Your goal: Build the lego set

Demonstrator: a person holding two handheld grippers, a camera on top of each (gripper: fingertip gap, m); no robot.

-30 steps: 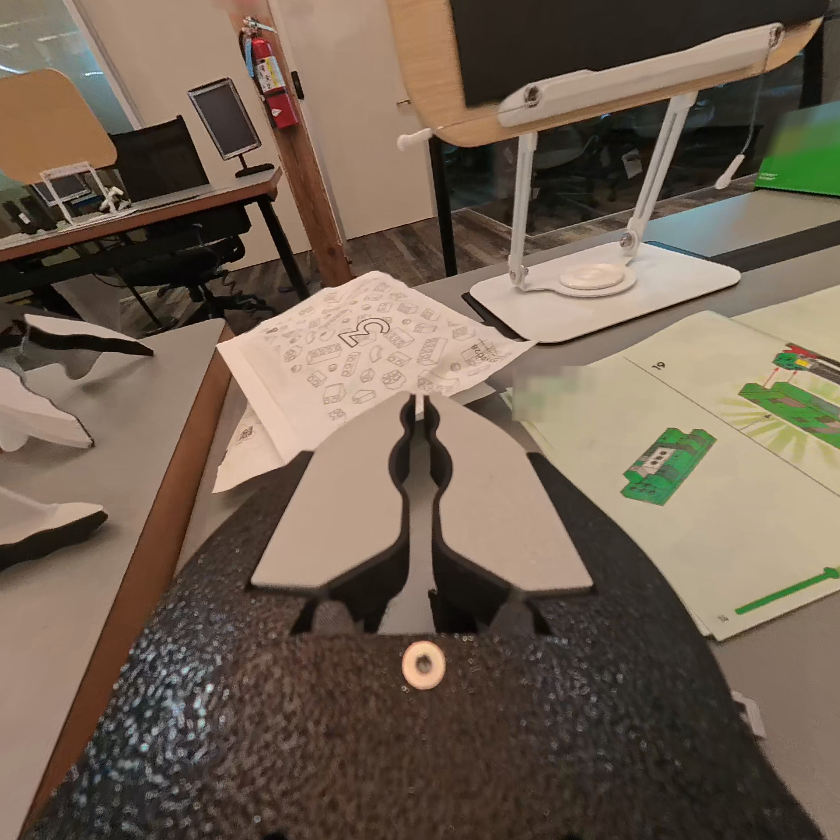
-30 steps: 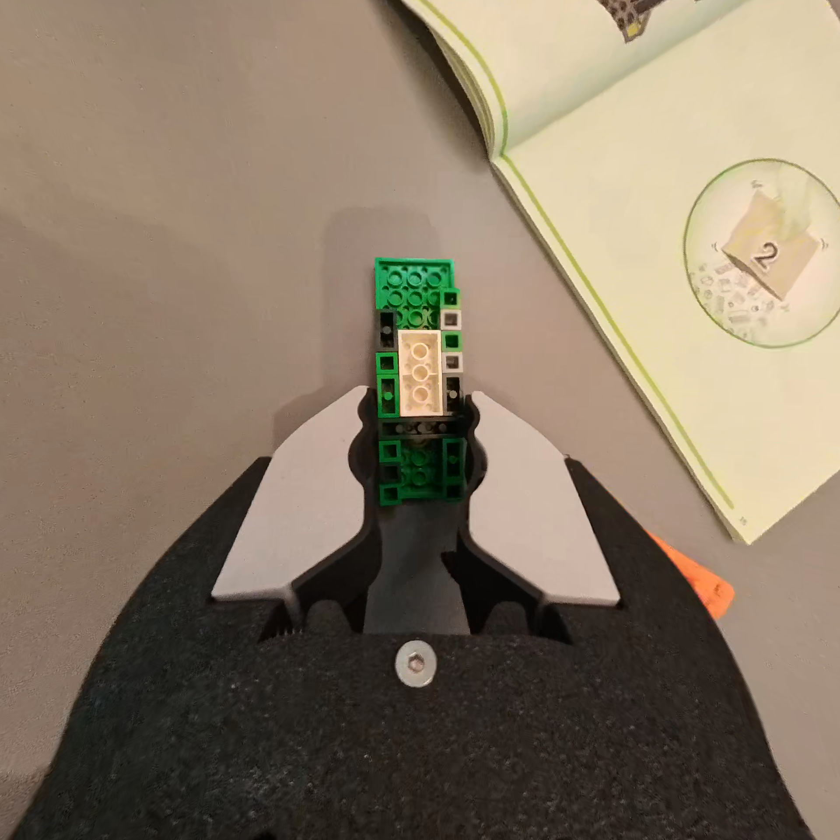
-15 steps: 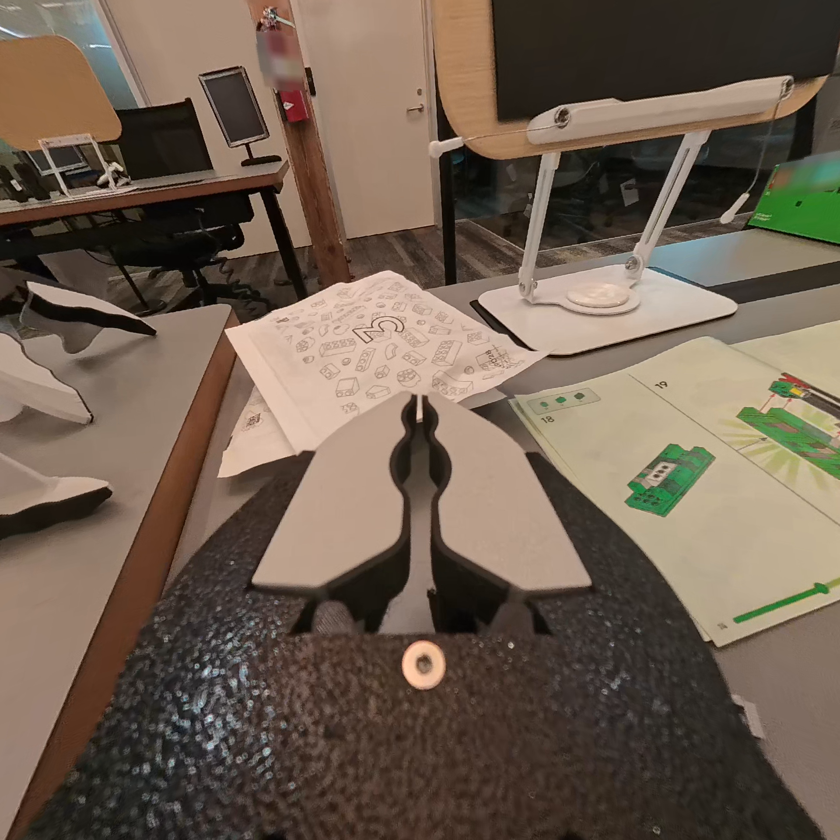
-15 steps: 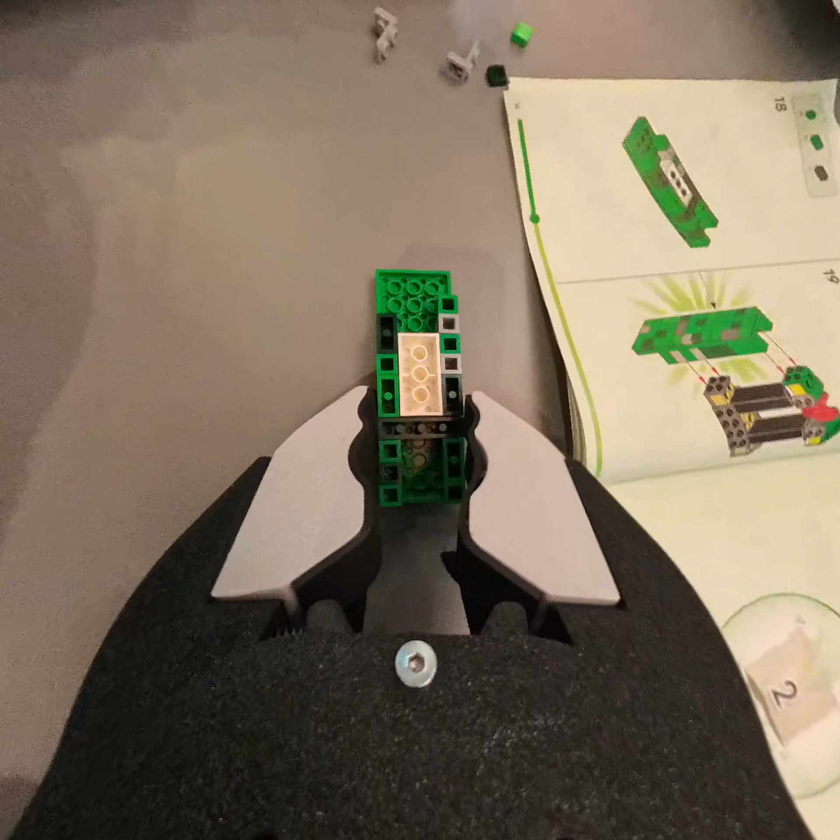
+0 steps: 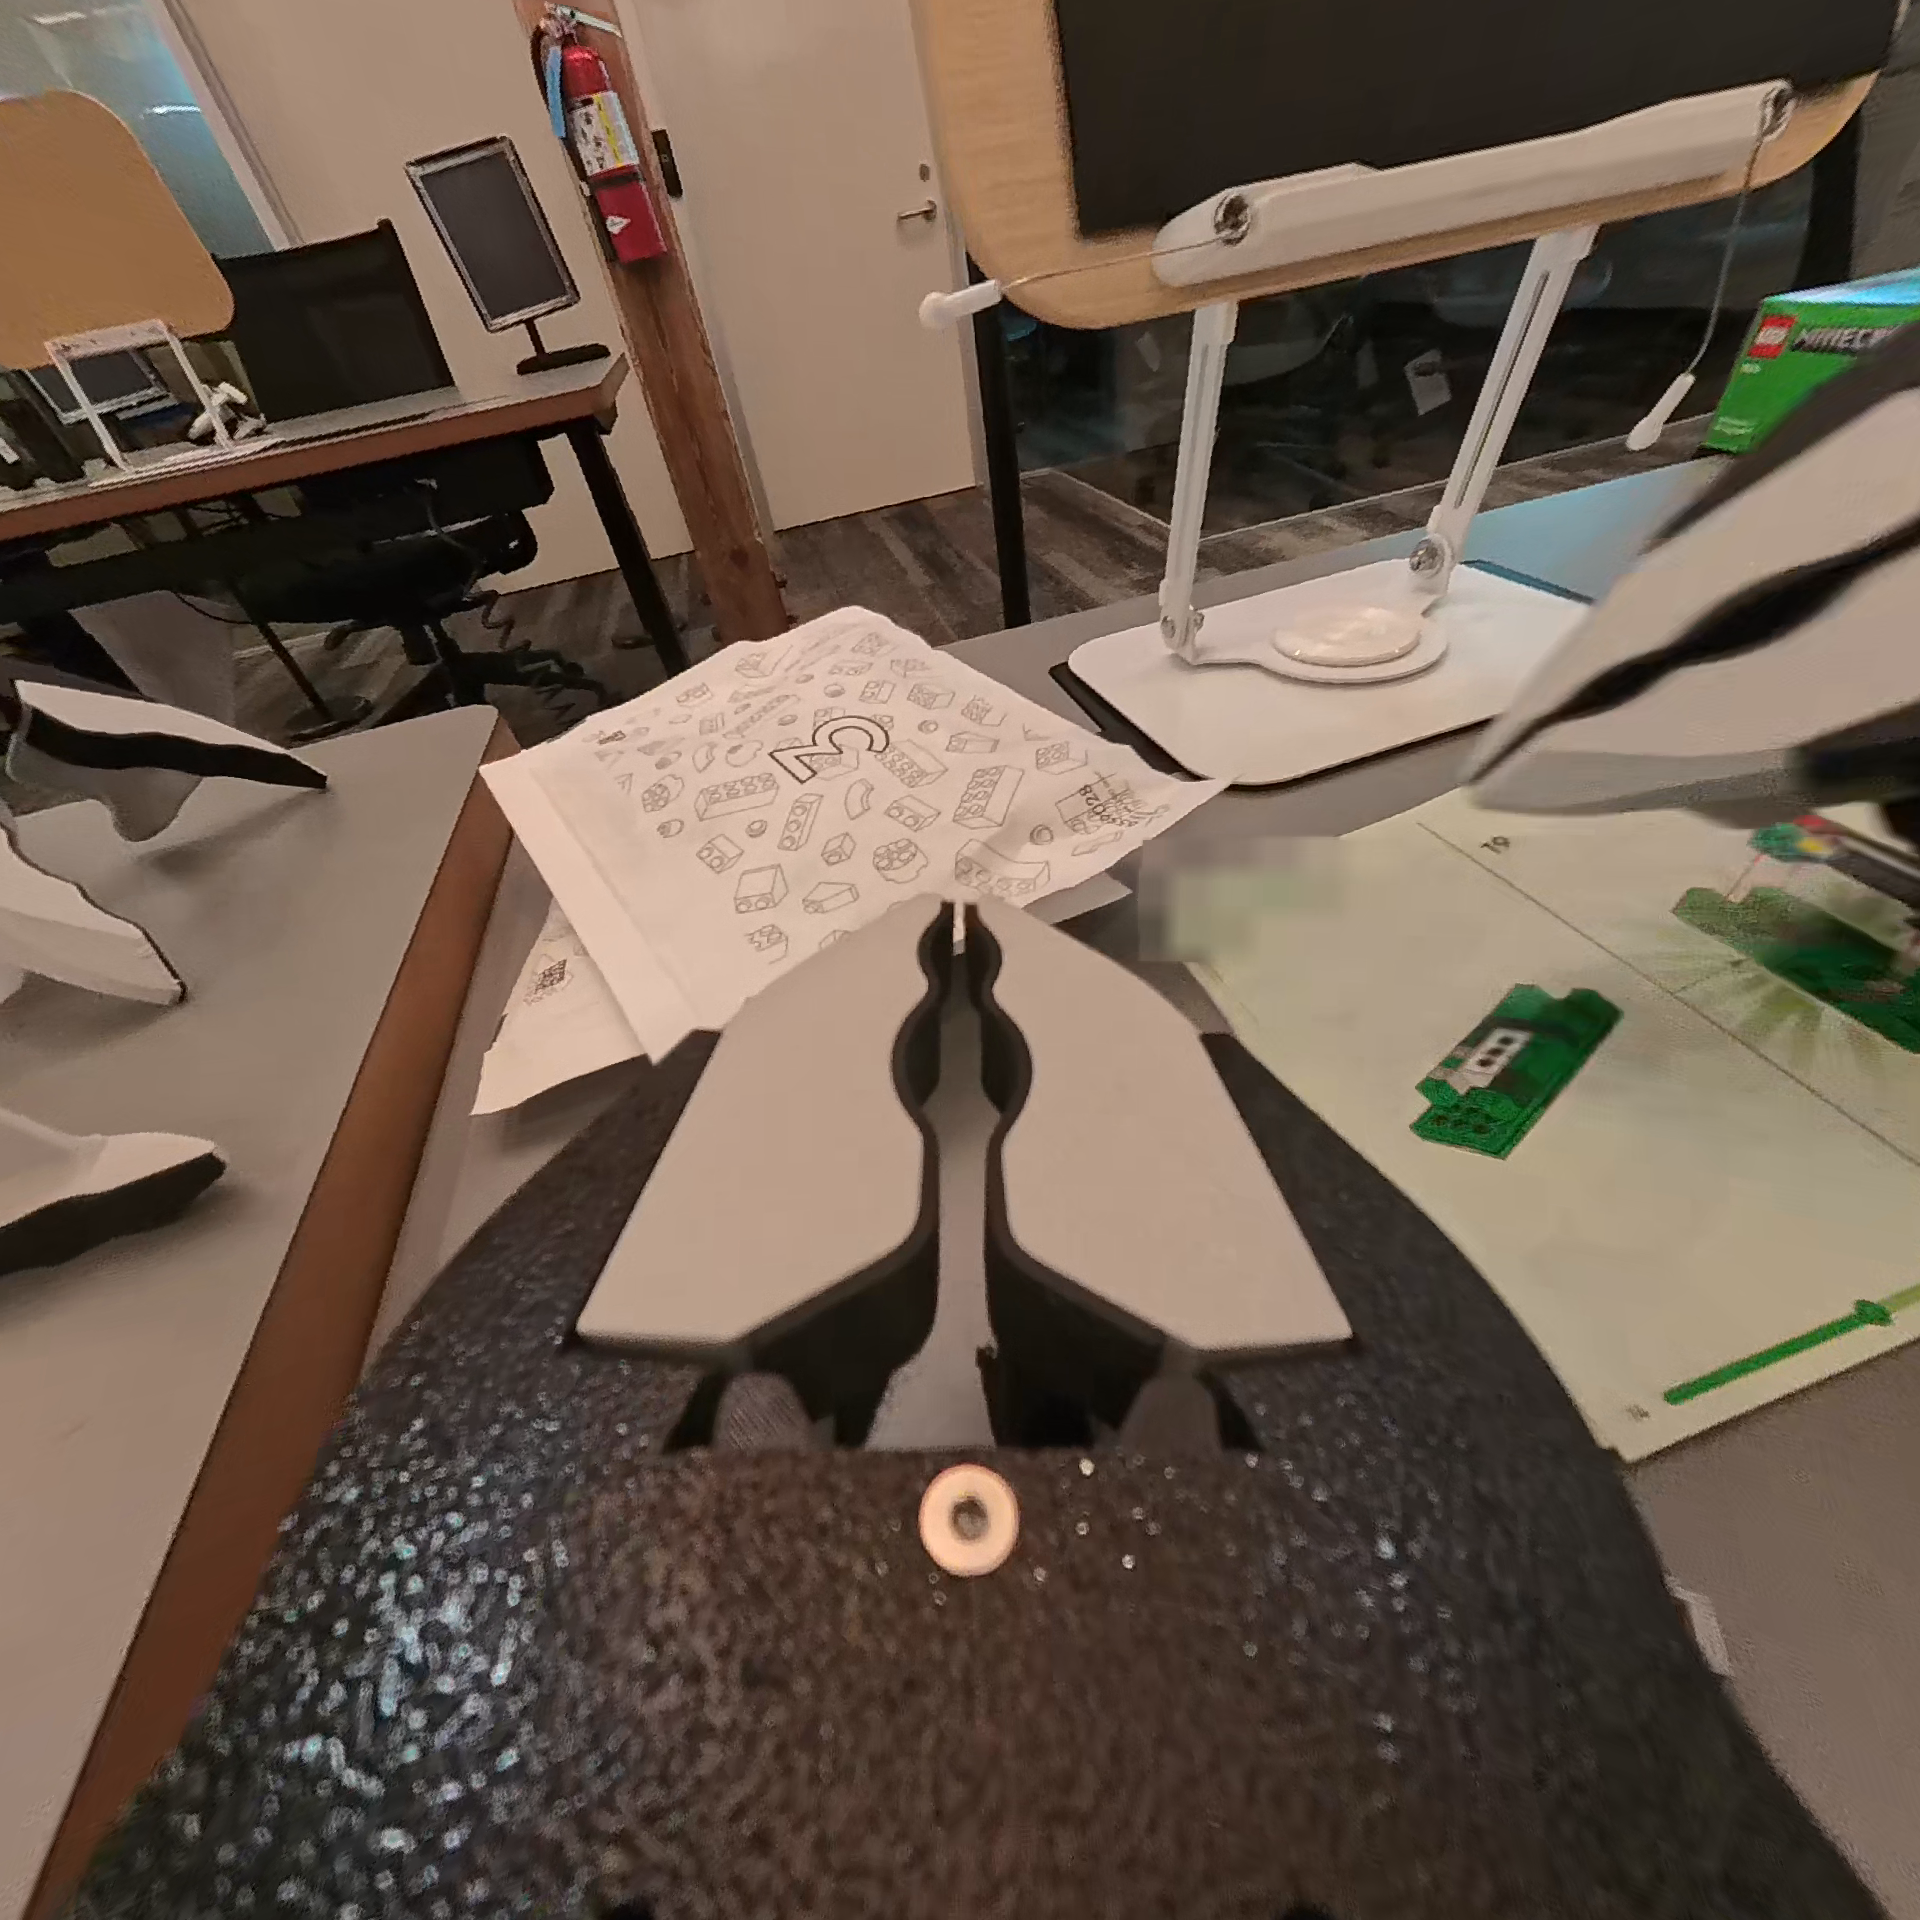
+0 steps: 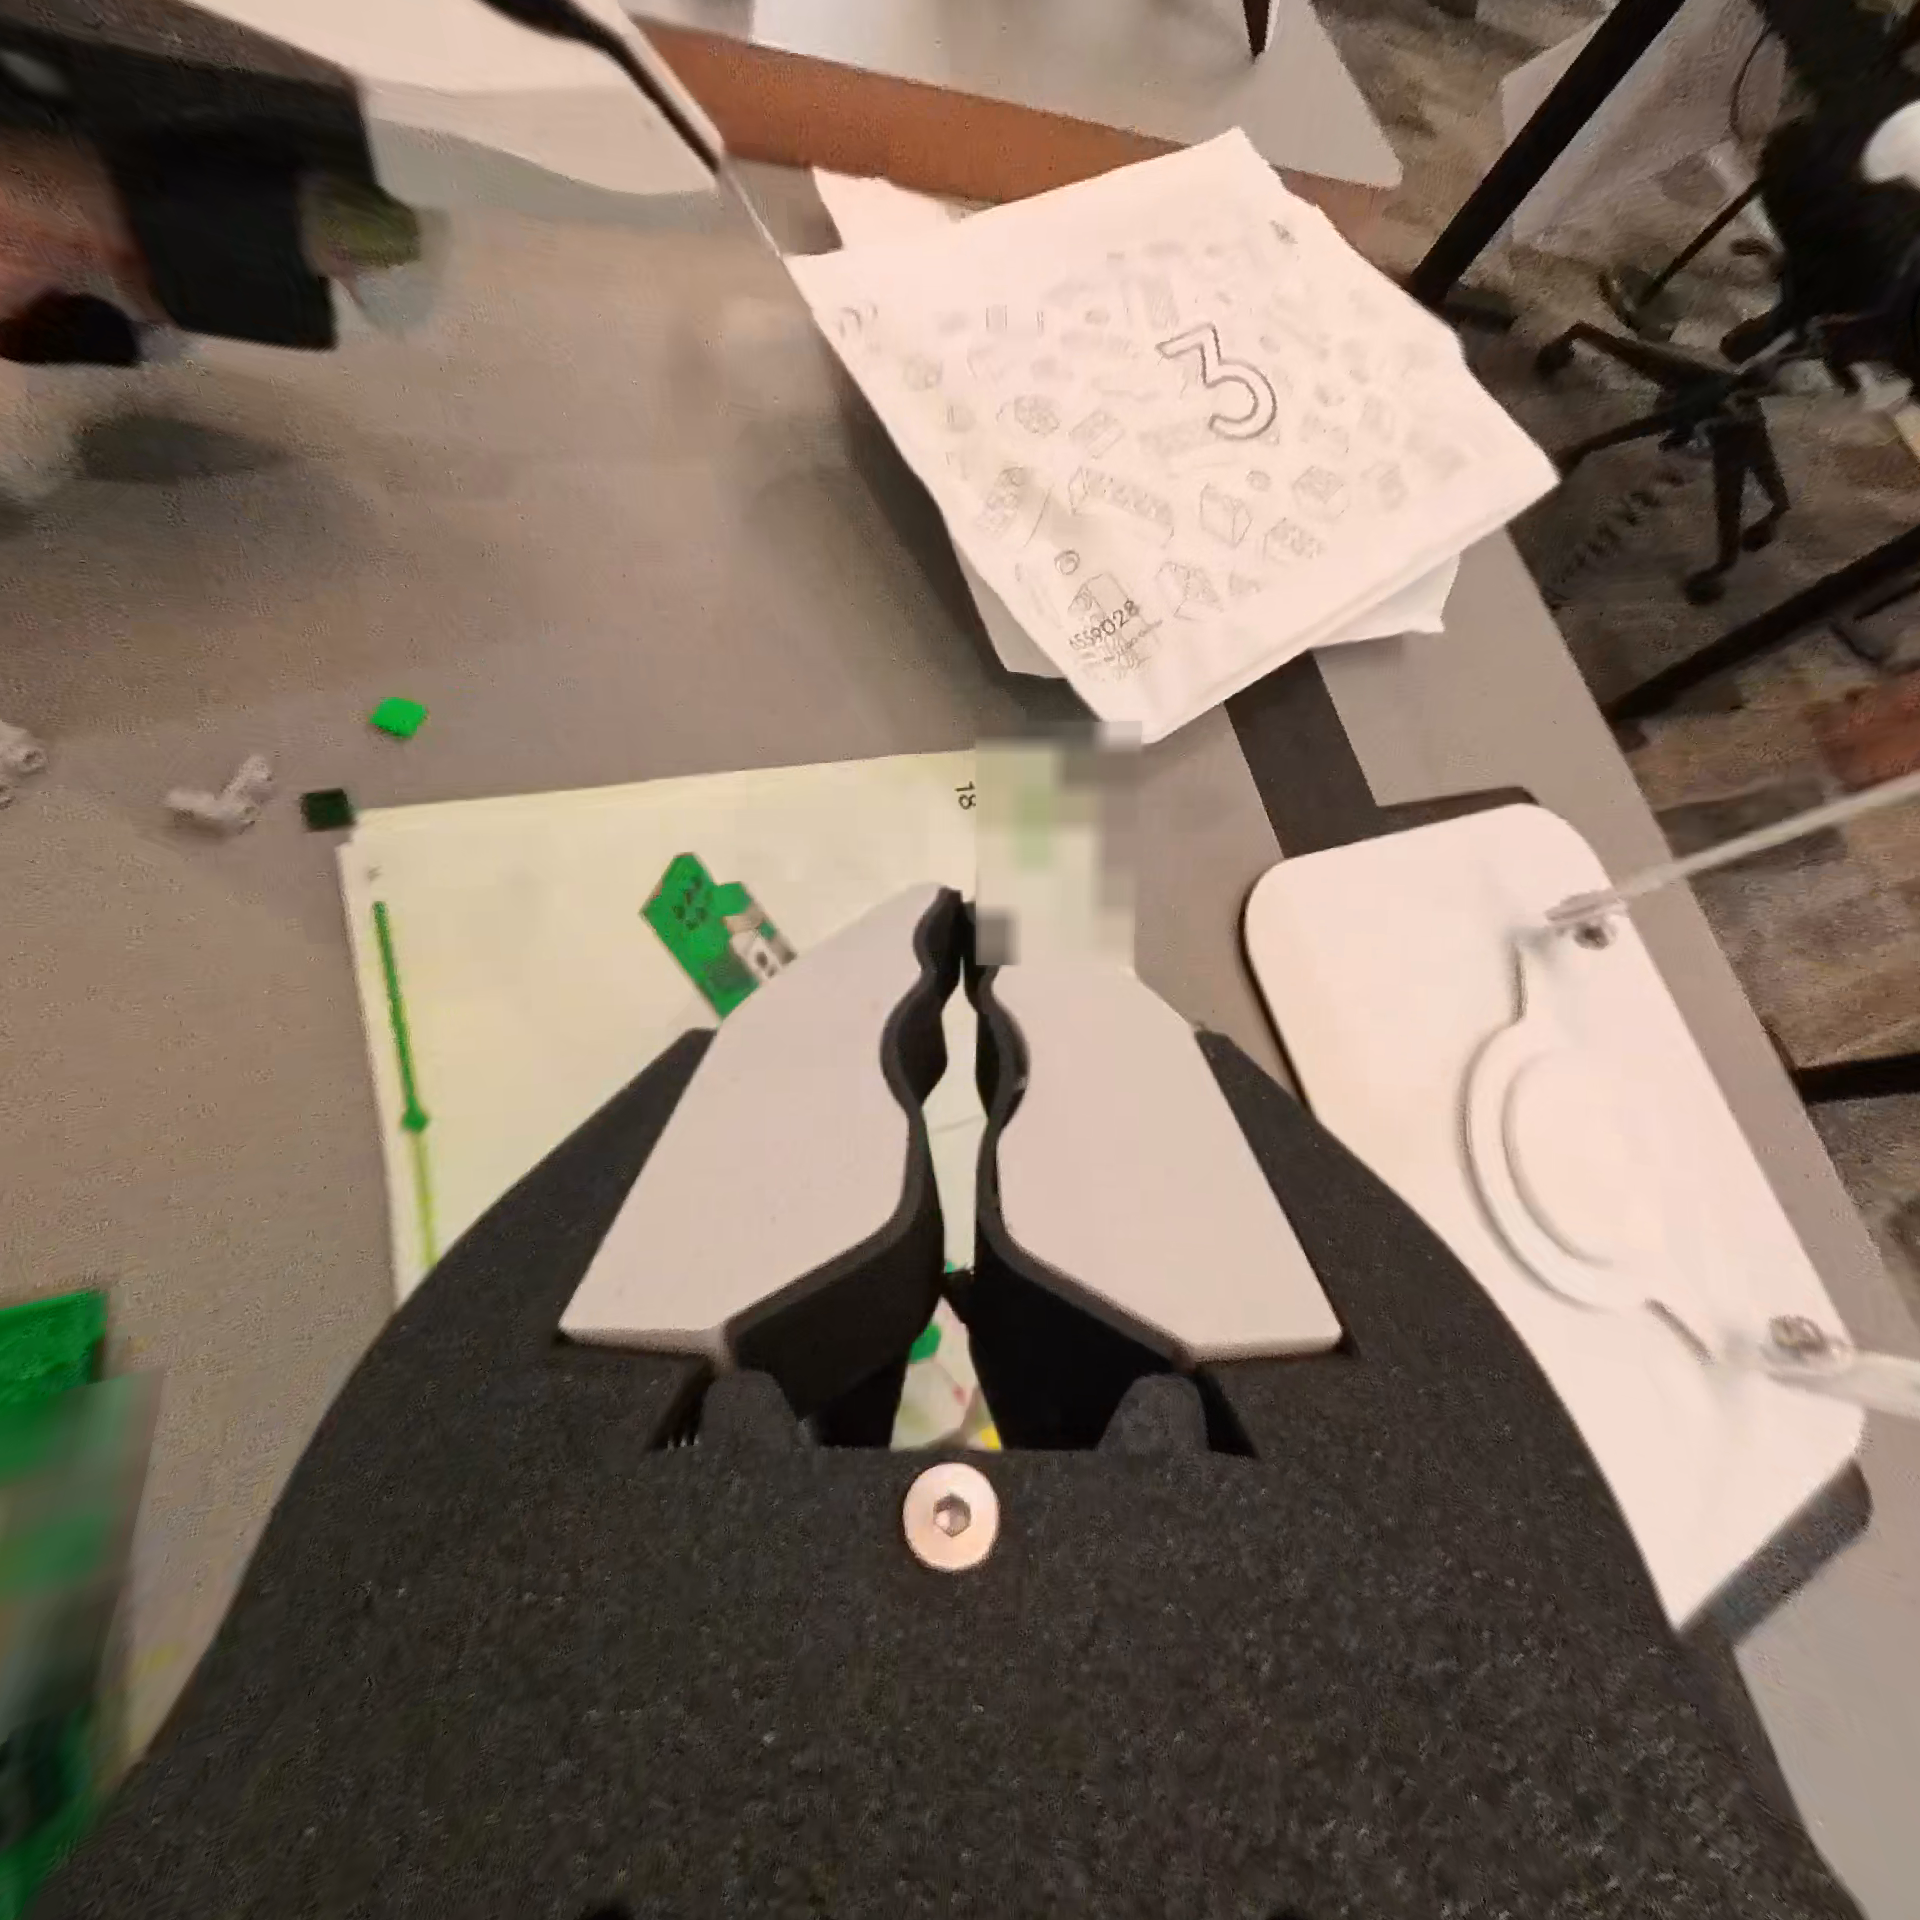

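My right gripper [image 6: 961, 935] is shut with nothing between its fingers and hangs over the open instruction booklet [image 6: 540, 987]. It also shows blurred at the right of the left wrist view [image 5: 1507, 764]. A green studded lego piece [image 6: 52, 1340] shows blurred at the left edge of the right wrist view. My left gripper [image 5: 961, 925] is shut and points at the white paper bag [image 5: 831, 790]; it shows blurred at the top left of the right wrist view [image 6: 696, 145]. Small loose pieces lie beyond the booklet: a green tile [image 6: 398, 717], a dark tile [image 6: 327, 808] and a grey piece [image 6: 223, 795].
The paper bag [image 6: 1195, 436] lies near the table's far edge. A white lamp base [image 6: 1558, 1195] stands to the right of the booklet, with its arm overhead [image 5: 1455, 208]. A green lego box [image 5: 1808, 364] stands behind. A second table [image 5: 208, 1039] adjoins on the left. About 15 centimetres separates my left fingertips from my right. It is some 12 centimetres from my left tips to the green tile [image 6: 398, 717].
My right gripper has let go of the green lego build, closed, and swung over the booklet toward the paper bag. It has come into the left wrist view. My left gripper has barely moved.
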